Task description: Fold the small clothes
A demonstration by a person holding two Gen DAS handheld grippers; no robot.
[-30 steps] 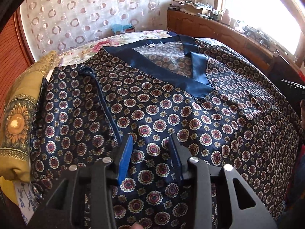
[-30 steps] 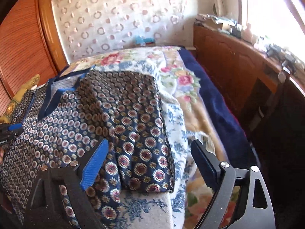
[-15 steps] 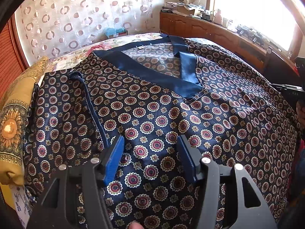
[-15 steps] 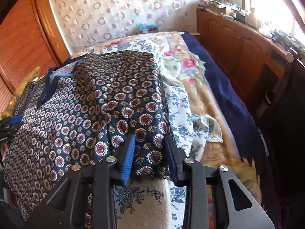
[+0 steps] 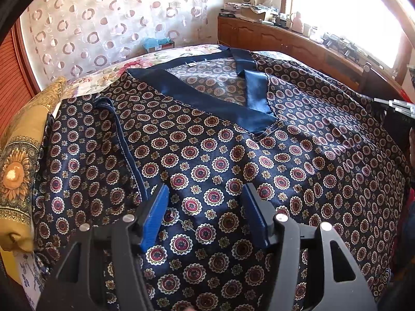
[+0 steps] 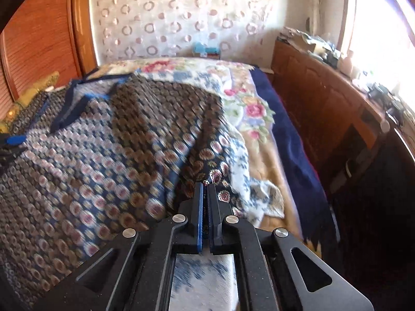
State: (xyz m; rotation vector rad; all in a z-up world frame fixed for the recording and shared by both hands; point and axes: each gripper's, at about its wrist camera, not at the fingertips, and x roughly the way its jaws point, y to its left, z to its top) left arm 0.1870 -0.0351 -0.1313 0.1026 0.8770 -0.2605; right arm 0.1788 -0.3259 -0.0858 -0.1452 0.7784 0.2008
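Right gripper (image 6: 205, 194) just closed, clenched on hem corner of navy satin medallion-print top (image 6: 98, 140), garment spread ahead-left on floral bed (image 6: 259, 108), left gripper (image 5: 205, 202) released, hovering just above its front

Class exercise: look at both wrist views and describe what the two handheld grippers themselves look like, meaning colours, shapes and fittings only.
The left gripper and the right gripper look alike: matte black plastic frames with triangular cut-outs, round silver pivot bolts, and two flat straight fingers faced with ribbed blue pads. No cables, markings or sleeves show.
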